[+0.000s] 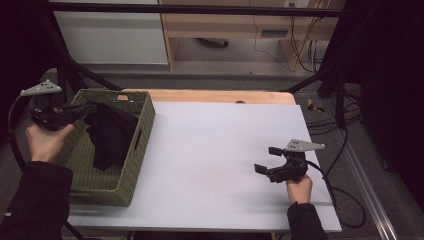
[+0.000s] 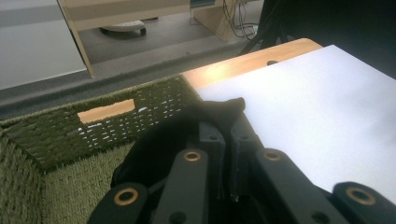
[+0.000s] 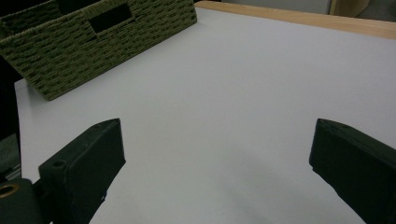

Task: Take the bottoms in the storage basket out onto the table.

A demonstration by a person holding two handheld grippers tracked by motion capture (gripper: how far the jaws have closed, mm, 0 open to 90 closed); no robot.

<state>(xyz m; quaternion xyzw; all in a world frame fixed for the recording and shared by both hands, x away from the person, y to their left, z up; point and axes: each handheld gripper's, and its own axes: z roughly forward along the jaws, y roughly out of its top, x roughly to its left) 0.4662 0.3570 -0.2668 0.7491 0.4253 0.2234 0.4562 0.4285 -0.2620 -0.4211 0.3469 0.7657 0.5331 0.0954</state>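
At the left edge of the surface (image 1: 215,150), a woven green basket (image 1: 132,175) is standing with its long side running toward the near-left corner. The left hand-held gripper (image 1: 89,109) is hanging over the basket's far-left rim, its jaws pressed narrow on a pinch of black cloth (image 1: 111,136); in the left gripper view the same cloth (image 2: 219,109) is bunching between the closed jaws. The garment is hanging from that pinch, its lower folds trailing inside the basket and draping toward the right wall.

Judged from the way it is sagging, the cloth is behaving as a light, fully limp textile: not fragile and not slippery, yet apt to stretch, swing and snag on the wicker rim. A single pinch is carrying it, but the free end is dangling uncontrolled. A firmer hold is likely obtained at a hem, seam or corner, where doubled fabric is giving the pads more to bite, and a second grip well apart from the first is probably needed for spreading it flat.

Near the right edge of the surface, toward the near-right corner, the right hand-held gripper (image 1: 266,160) is resting with its jaws standing wide and nothing between them.
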